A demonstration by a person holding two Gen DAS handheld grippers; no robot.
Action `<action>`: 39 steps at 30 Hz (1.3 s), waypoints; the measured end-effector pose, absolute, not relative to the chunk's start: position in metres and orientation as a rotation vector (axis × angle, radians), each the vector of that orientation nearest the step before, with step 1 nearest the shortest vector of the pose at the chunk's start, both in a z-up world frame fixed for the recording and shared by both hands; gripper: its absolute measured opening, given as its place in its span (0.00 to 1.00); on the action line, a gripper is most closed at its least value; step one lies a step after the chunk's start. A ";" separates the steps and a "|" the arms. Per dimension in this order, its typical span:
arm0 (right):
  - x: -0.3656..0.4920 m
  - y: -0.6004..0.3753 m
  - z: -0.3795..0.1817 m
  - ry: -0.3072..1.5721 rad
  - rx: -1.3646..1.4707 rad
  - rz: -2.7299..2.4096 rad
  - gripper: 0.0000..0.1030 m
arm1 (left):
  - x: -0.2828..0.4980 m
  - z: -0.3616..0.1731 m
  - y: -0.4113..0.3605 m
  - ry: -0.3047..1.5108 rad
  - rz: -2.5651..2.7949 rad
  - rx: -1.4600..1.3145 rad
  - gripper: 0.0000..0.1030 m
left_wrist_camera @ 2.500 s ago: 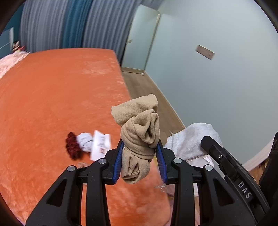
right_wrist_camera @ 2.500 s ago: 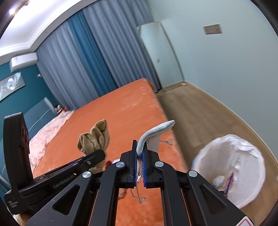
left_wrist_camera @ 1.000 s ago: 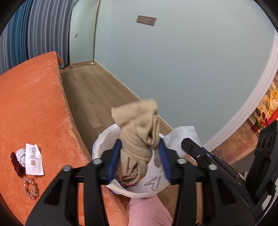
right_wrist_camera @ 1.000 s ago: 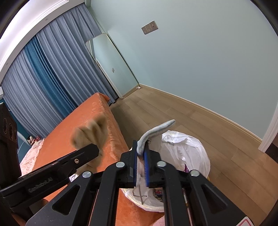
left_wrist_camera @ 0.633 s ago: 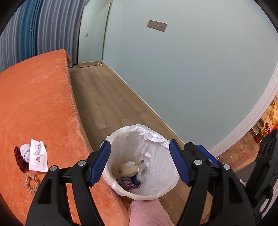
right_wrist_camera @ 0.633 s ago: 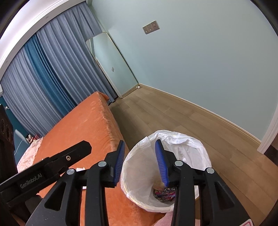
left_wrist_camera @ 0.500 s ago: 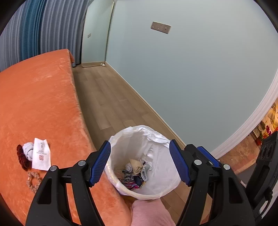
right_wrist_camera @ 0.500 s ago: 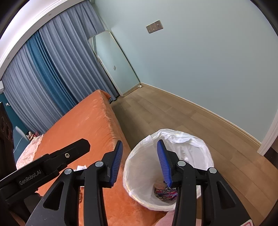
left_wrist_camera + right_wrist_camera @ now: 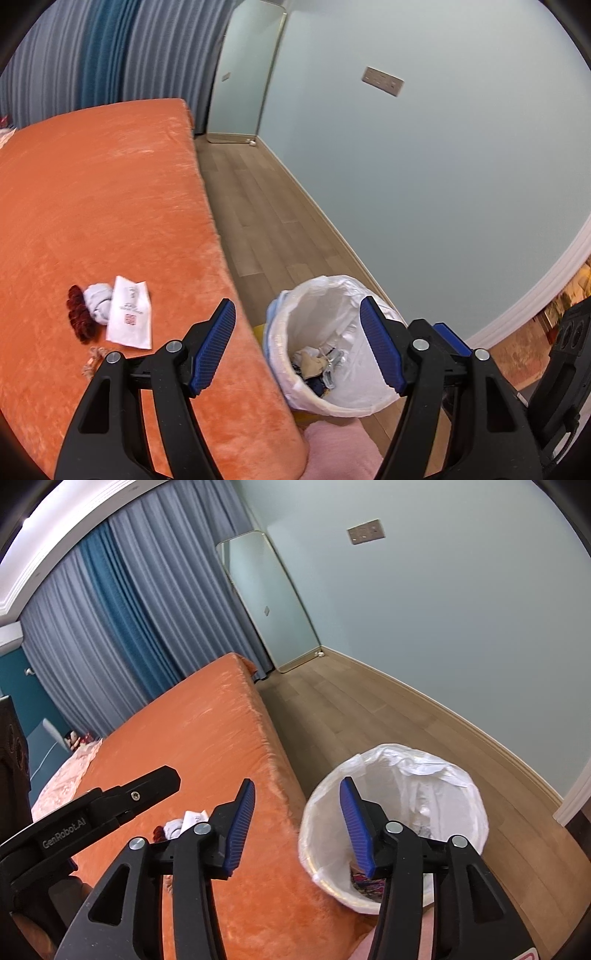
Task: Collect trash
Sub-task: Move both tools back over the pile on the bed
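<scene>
- While both tools hang over the bed's near edge, the left gripper (image 9: 297,349) has its blue pads spread wide with nothing between them.
- The right gripper (image 9: 297,827) is likewise released, its jaws apart and empty.
- Just right of the orange bed (image 9: 110,206), on the wooden floor, stands the trash bin (image 9: 332,295) lined with a white bag — its rim close against the mattress side.
- Inside the bin lies a heap of trash (image 9: 316,363): a beige cloth piece, something grey and some dark, colourful scraps at the bottom.
- On the bed, left of the left gripper, a small cluster remains — a white paper packet (image 9: 130,312) with a red mark, a crumpled grey-white wad (image 9: 96,302) touching its left edge, and a dark red scrunchie (image 9: 78,318) beside that.
- A pale braided hair tie (image 9: 92,363) lies just nearer, partly hidden behind the gripper's frame.
- In the right wrist view the same bin (image 9: 454,775) sits right of the bed (image 9: 207,731).
</scene>
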State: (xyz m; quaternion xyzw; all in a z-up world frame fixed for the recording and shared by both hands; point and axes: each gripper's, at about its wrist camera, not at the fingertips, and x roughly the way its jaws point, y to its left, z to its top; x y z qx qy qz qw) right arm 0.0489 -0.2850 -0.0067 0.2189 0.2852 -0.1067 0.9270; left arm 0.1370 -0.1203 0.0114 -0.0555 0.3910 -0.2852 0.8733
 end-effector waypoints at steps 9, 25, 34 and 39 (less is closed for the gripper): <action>0.066 -0.243 -0.012 0.631 0.395 -0.153 0.48 | 0.152 -0.005 -0.059 0.846 -0.472 -0.181 0.66; 0.109 -0.166 -0.041 0.743 0.309 -0.035 0.48 | 0.176 -0.070 0.039 0.951 -0.259 -0.262 0.66; 0.147 -0.130 -0.078 0.841 0.270 0.019 0.48 | 0.196 -0.137 0.080 1.083 -0.136 -0.291 0.66; 0.177 -0.111 -0.103 0.899 0.249 0.043 0.48 | 0.208 -0.171 0.090 1.148 -0.104 -0.278 0.63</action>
